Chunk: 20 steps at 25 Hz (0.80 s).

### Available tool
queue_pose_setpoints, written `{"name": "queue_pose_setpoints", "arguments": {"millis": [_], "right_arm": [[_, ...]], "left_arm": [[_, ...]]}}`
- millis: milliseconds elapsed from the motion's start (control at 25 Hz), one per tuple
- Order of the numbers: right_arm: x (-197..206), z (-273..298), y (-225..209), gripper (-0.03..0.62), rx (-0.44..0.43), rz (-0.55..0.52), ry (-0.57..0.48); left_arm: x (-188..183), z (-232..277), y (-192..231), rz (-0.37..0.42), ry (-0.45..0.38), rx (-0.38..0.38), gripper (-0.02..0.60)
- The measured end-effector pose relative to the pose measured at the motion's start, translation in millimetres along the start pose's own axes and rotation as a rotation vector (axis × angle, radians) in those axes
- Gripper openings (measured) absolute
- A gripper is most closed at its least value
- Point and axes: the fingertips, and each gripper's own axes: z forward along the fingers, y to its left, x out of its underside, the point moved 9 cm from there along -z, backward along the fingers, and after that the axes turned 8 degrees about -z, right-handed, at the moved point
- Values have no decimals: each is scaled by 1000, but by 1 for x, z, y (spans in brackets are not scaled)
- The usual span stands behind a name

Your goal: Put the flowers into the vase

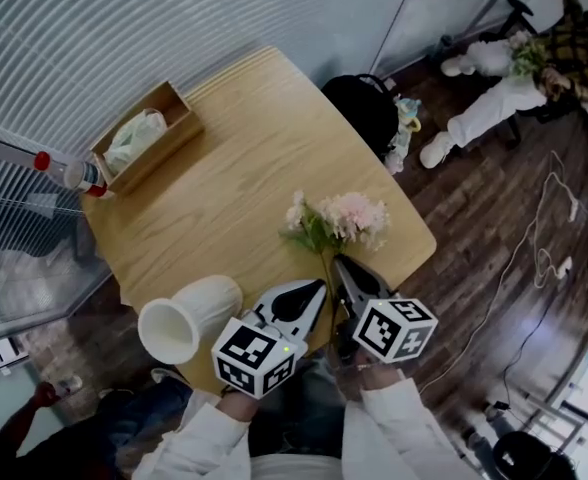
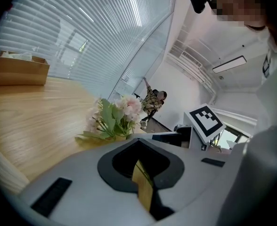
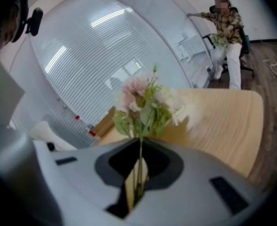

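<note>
Left of flowers (image 1: 344, 218), vase (image 1: 189, 318), wooden box (image 1: 164, 153)

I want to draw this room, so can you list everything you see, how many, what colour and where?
rounded wooden table: one, light tan, middle.
ribbed white vase: one, white, lying on its side at the table's near left corner.
bunch of pink and white flowers with green leaves: one, at the table's near edge, stems in the right tool.
open wooden box: one, tan, far left of the table, pale bag inside.
clear bottle with red cap: one, beside the box.
black bag: one, on the dark floor beyond the table.
seated person: one, white trousers, far right.
left tool: grey and black, jaws together, empty.
right tool: grey and black, shut on the stems.
</note>
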Motion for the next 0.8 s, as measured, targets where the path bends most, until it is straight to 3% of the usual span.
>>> {"name": "queue_pose_setpoints", "arguments": {"millis": [400,800], "right_arm": [[-15,-26,22,23,-54,0,-100],[-42,-52,53,23,-127,-83,-203]], "left_arm": [[-9,-15,-16,43,-27,21,8],[-29,-35,-40,113,-100,30,8]]}}
